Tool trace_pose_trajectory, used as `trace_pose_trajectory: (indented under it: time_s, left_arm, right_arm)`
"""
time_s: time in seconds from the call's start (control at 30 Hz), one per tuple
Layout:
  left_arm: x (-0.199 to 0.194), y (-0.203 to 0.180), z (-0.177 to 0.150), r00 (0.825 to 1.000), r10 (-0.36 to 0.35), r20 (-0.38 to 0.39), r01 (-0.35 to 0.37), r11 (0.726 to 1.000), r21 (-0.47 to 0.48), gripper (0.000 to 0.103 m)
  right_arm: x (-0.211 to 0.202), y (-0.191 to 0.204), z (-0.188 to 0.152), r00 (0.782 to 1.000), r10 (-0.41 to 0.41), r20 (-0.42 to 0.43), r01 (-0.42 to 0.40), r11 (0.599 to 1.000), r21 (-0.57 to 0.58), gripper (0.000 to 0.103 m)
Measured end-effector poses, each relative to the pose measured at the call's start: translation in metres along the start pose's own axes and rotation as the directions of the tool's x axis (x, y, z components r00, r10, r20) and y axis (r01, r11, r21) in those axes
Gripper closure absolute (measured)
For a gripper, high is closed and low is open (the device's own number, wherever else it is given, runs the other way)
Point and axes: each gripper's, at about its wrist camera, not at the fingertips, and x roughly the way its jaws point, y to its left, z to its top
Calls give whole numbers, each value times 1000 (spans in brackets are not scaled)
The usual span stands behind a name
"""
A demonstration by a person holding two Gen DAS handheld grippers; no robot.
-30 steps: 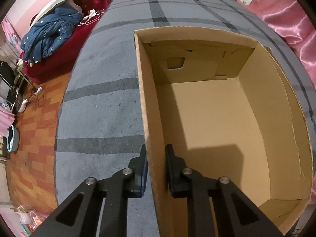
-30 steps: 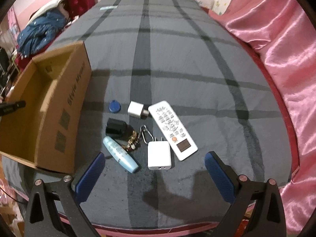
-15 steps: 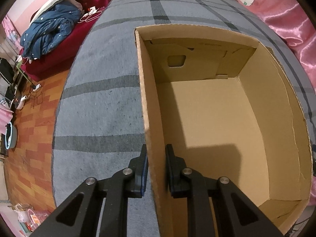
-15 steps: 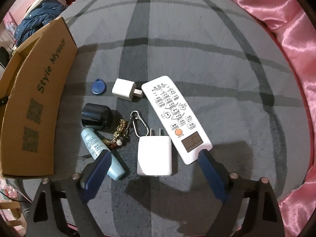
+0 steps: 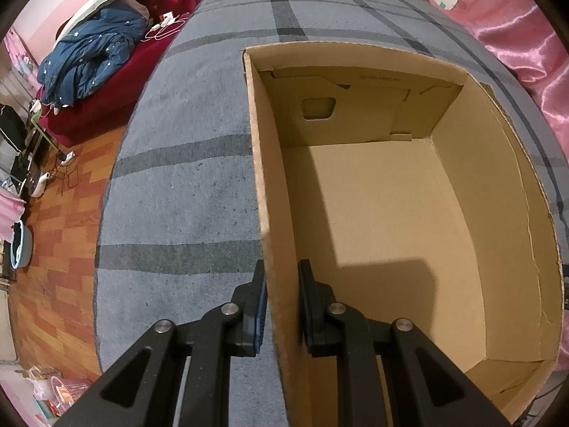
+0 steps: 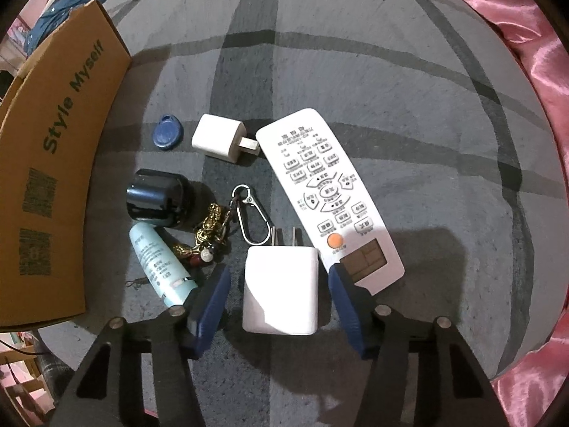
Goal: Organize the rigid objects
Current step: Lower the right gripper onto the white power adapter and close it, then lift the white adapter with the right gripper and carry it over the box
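Observation:
My left gripper [image 5: 281,277] is shut on the left wall of an empty open cardboard box [image 5: 391,220], one finger outside and one inside. The box [image 6: 57,163] stands left of a cluster of small items on the grey striped bedcover. My right gripper [image 6: 279,284] is open, low over the cover, with its fingers on either side of a white wall charger [image 6: 281,290]. A white remote [image 6: 327,192] lies just right of it. A small white adapter [image 6: 220,138], a blue key fob [image 6: 167,137], a black cap-like case [image 6: 158,197], a light blue tube [image 6: 160,263] and a carabiner keychain [image 6: 249,219] lie around.
Pink satin fabric [image 6: 533,35] borders the bed on the right. In the left wrist view a red sofa with a blue quilt [image 5: 92,53] and wooden floor [image 5: 46,249] lie off the bed's left side.
My right gripper has moved forward and down until its open fingers straddle the white wall charger. My left gripper has kept its hold on the box wall.

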Motion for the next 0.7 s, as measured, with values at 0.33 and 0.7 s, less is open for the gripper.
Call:
trace_pose_trajectory:
  time_s: [0.33,0.7]
  left_arm:
    - [0,0,0,1000,1,1,-1,1000,2,85]
    - [-1,-2,-1,1000,10,3,-10,1000,11,85]
  right_arm:
    - [16,6,3,999,-14,-53,14,1000,-8,54]
    - [8,4,-1,1000,-27,-14,27,1000,-3,56]
